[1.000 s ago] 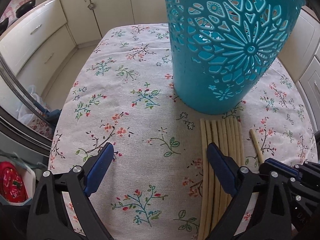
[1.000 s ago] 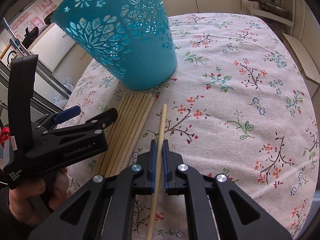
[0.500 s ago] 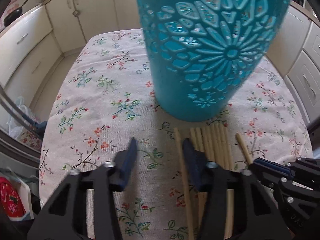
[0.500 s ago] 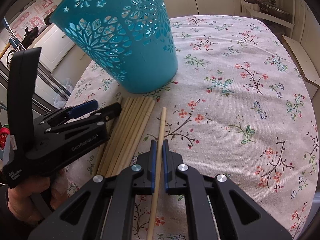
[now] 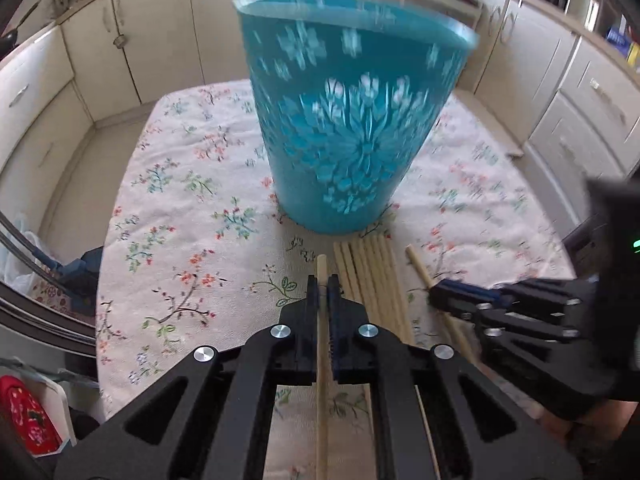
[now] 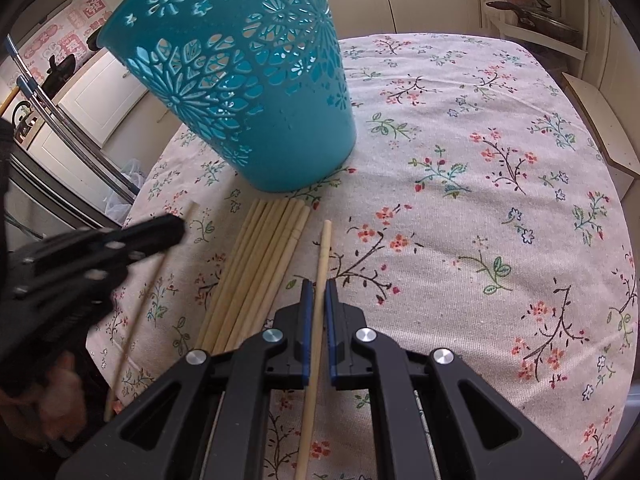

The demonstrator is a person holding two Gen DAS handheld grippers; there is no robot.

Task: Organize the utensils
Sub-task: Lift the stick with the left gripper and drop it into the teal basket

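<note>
- The left gripper (image 5: 322, 286), wide open a second ago, now pinches one chopstick (image 5: 321, 360) pulled from the bundle (image 5: 372, 280); the right gripper (image 6: 314, 294) stays clamped on its own chopstick (image 6: 320, 264).
- Both sticks look ready for the teal basket (image 5: 344, 120) just beyond.
- A floral tablecloth (image 6: 480, 200) covers the table; cream kitchen cabinets (image 5: 120, 40) surround it.

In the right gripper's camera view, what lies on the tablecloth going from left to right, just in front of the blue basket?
left gripper with its chopstick → chopstick bundle → single chopstick in the right gripper → bare tablecloth.
</note>
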